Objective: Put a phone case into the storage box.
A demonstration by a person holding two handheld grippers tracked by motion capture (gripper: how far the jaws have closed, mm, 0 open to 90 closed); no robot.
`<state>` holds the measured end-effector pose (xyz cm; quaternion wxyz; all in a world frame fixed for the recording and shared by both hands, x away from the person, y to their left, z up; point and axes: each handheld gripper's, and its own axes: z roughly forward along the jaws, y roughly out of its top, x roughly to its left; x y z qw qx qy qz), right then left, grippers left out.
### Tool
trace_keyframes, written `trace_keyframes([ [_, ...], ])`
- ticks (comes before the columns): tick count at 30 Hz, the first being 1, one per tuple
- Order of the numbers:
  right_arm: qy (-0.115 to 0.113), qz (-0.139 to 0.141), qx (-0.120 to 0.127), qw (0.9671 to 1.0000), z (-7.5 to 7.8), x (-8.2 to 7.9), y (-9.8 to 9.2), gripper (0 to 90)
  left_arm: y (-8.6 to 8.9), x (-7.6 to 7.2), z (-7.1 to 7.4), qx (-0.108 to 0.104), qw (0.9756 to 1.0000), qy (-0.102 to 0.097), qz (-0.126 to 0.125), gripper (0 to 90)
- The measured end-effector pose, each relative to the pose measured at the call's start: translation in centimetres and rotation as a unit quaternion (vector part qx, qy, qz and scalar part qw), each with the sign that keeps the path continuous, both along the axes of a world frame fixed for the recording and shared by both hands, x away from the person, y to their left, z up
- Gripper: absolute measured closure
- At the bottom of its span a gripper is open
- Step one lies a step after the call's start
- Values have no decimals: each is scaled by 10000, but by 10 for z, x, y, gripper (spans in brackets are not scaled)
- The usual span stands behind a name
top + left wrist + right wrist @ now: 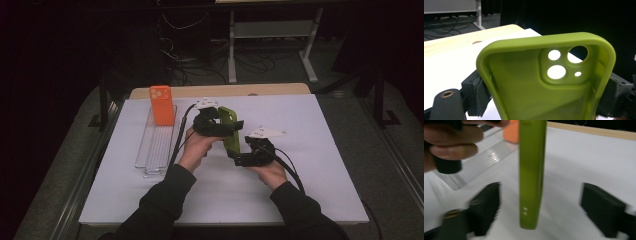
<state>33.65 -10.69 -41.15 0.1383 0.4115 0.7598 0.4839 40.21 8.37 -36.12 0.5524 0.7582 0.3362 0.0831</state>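
Clear ribbed tray (156,145): at 9 o'clock on the white table (310,150), long axis running 12 to 6. Orange phone case (162,105): upright in the tray's 12 o'clock end, camera cut-out uppermost. Left gripper (226,126): near table centre, clenched on the green phone case (231,134), pads (477,95) pressed against both long edges below the camera cut-out, open inner face toward its camera. Green phone case: off the table, on end in the air, well apart from the tray, at 3 o'clock from the orange case. Right gripper (241,159): at 5 o'clock from the green case, released, jaws wide to either side of the case's lower end, neither pad touching it. Step in hand, as judged: hand-over of the green case to the left gripper alone, likely ahead of standing it in the tray at 6 o'clock from the orange one. Advice: draw the right gripper straight back toward 6 o'clock, jaws left wide, no brushing of the lower edge. Hold the left squeeze moderate; soft walls, apt to bow and slip under a hard pinch. Check for droop before any travel. Carry toward 9 o'clock with the case upright and high enough to pass over the tray rim. Risk: a twist in the pads, or a knock against the orange case.
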Motion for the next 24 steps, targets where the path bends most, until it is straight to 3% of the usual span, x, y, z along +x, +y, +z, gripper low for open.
trace_keyframes([
  [1, -61, -61, -120, 9999, 0, 1, -1, 0, 0, 0, 0, -12, 10000, 7, 16, 140],
  [4, 81, 228, -338, 9991, 0, 2, -5, 0, 2, 1, 0, 45, 10000, 9, 15, 140],
  [6, 130, 218, -435, 9987, -1, 2, -9, 0, 2, 1, 1, 44, 10000, 29, 20, 140],
  [15, 184, 338, -683, 9969, -4, -6, -31, 0, 5, 1, 7, 126, 9999, -40, 33, 140],
  [24, 285, 488, -773, 9954, -9, -19, -48, 0, 16, 3, 15, 159, 9998, -91, 82, 140],
])
